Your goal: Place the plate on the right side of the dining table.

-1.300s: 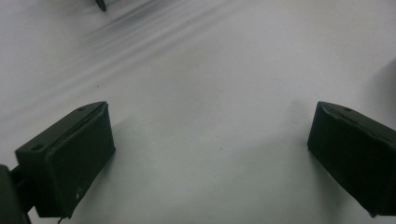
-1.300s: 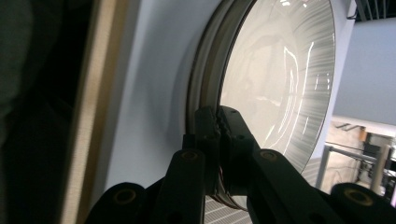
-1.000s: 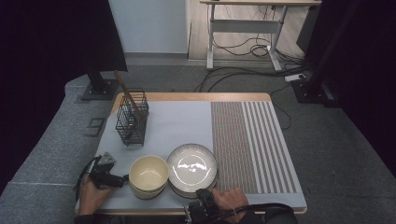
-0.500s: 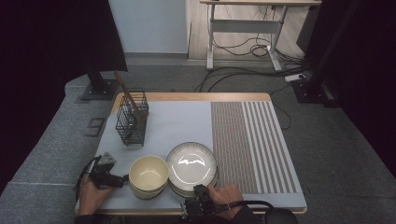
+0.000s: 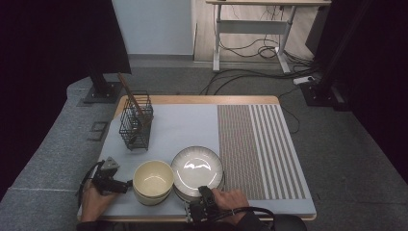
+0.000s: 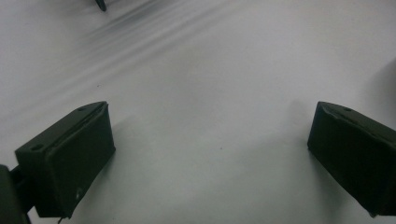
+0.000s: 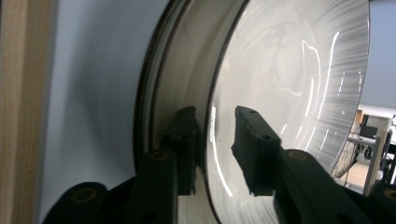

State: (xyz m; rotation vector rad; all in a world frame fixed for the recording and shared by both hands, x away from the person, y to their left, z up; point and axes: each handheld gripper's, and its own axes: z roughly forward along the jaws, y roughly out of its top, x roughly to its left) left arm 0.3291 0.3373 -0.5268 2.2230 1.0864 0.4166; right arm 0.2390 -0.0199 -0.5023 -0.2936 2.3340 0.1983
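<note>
Straddling the plate rim at its 6 o'clock edge, the right gripper has just been opening, pads no longer clamping; the left gripper rests open at the bowl's 9 o'clock.

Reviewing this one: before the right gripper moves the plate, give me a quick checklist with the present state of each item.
1. Plate rim between the right gripper jaws: ok.
2. Jaws pressing on the rim: not ok; a gap shows on the upper side, and the jaws have just been opening.
3. Plate seated on the dish beneath: ok.
4. Bowl clear of the plate: cannot tell; their rims look very close.
5. Left gripper open over bare mat: ok.
6. Wire basket away from the plate: ok.
</note>
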